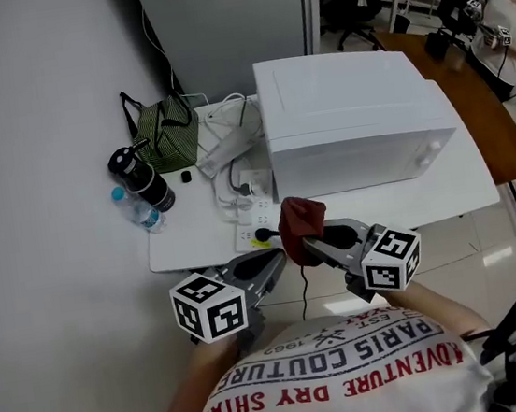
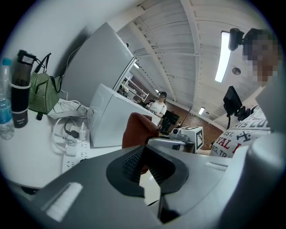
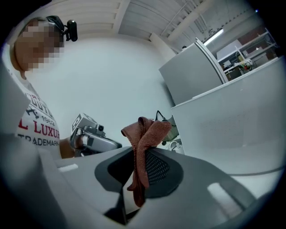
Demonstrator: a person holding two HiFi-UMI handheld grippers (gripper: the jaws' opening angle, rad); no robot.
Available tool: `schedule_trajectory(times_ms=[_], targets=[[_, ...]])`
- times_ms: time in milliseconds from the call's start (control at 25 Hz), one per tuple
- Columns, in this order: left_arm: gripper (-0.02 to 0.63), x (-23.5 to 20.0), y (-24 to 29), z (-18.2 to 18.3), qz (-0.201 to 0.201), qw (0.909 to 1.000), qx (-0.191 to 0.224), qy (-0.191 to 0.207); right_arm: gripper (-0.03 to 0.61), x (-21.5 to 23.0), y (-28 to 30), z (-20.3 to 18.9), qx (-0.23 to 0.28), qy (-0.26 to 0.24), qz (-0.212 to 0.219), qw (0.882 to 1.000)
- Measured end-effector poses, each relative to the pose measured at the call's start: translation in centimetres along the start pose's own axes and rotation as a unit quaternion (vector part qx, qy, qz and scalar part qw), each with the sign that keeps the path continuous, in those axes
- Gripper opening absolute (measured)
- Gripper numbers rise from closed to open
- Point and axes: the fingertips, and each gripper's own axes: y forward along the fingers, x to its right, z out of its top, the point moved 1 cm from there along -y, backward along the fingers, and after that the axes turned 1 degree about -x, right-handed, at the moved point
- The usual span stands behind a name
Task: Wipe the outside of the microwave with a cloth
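The white microwave (image 1: 351, 122) stands on a white table (image 1: 197, 241), its side facing me; it also shows in the left gripper view (image 2: 111, 120) and the right gripper view (image 3: 232, 125). A dark red cloth (image 1: 300, 221) is bunched up just in front of the microwave's near left corner. My right gripper (image 1: 312, 240) is shut on it, and the cloth (image 3: 143, 152) hangs between its pads. My left gripper (image 1: 270, 260) is just left of the cloth, low at the table's front edge. Its jaws (image 2: 144, 167) stand together with nothing in them, and the cloth (image 2: 138, 129) is beyond them.
Left of the microwave lie a power strip with cables (image 1: 249, 211), a green striped bag (image 1: 165, 132), a black flask (image 1: 141, 178) and a water bottle (image 1: 136, 207). A wooden table (image 1: 482, 114) and seated people are at the far right.
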Motion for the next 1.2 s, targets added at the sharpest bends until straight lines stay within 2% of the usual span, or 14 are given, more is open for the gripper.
schedule_trajectory(times_ms=[120, 320, 480, 680, 840, 1200], targets=[[0.006, -0.7, -0.5, 0.1, 0.011, 0.9999, 0.003, -0.008, 0.047, 1.7, 1.5, 0.1, 0.004, -0.020, -0.024, 1.000], [0.006, -1.1, -0.6, -0.2, 0.025, 0.9996, -0.003, -0.012, 0.046, 5.8, 4.3, -2.4, -0.031, -0.120, -0.068, 0.990], [0.006, -1.5, -1.4, -1.4, 0.040, 0.9987, -0.008, -0.030, 0.046, 7.9, 6.2, -4.5, -0.043, -0.179, -0.083, 0.979], [0.006, -2.4, -2.4, -2.4, 0.066, 0.9966, -0.008, -0.050, 0.046, 10.0, 8.3, -4.9, -0.035, -0.198, -0.108, 0.974], [0.006, -2.1, -2.1, -3.1, 0.072, 0.9956, -0.008, -0.059, 0.044, 12.0, 8.9, -5.4, -0.040, -0.183, -0.131, 0.974], [0.006, -0.9, 0.5, -2.2, 0.072, 0.9958, -0.009, -0.056, 0.045, 16.3, 4.3, -4.8, -0.035, -0.153, -0.178, 0.971]])
